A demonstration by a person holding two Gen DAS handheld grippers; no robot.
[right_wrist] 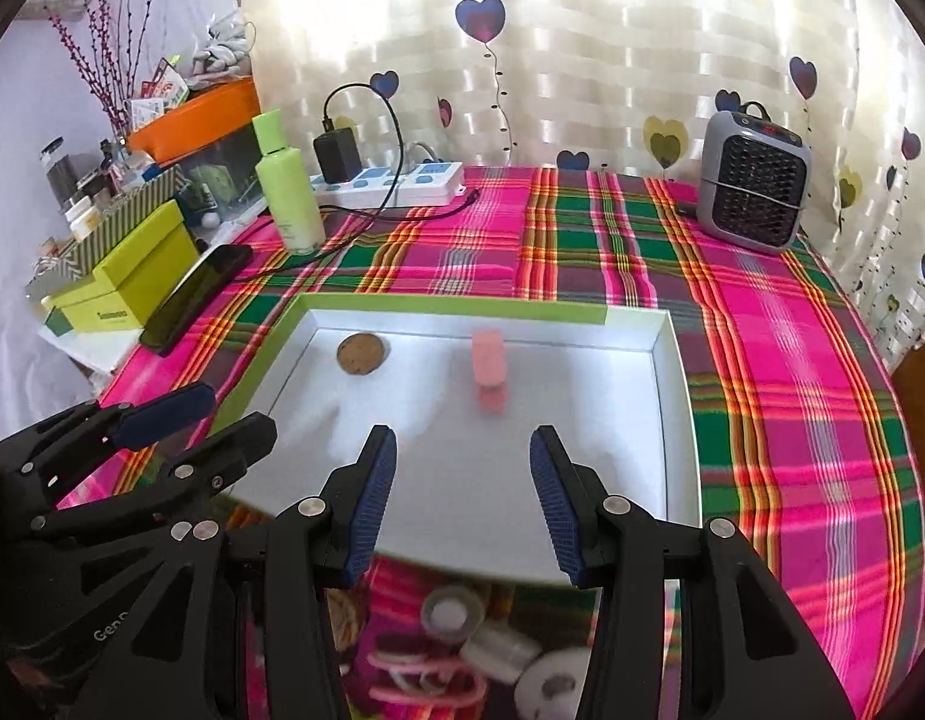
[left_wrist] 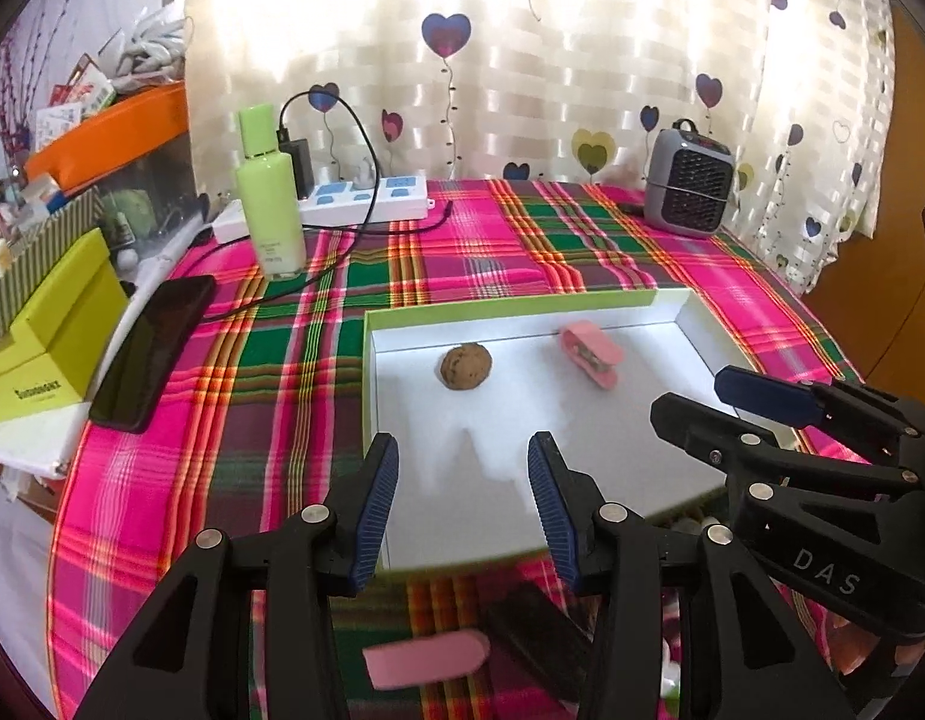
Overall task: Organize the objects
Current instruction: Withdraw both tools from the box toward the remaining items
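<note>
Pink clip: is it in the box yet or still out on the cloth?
In. The pink clip lies on the white floor of the box, right of the walnut.

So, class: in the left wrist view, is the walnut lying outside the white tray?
No, the walnut lies inside the white tray, on its floor near the far wall, left of the pink clip.

A woven plaid cloth in pink and green (right_wrist: 582,240) covers the surface. The shallow white cardboard tray with a green rim (right_wrist: 678,408) looks smooth and matt inside. A rough, wrinkled brown walnut (left_wrist: 466,365) lies in it beside a matt pink plastic clip (left_wrist: 589,355). The tall green plastic bottle (left_wrist: 270,204) is glossy.
</note>
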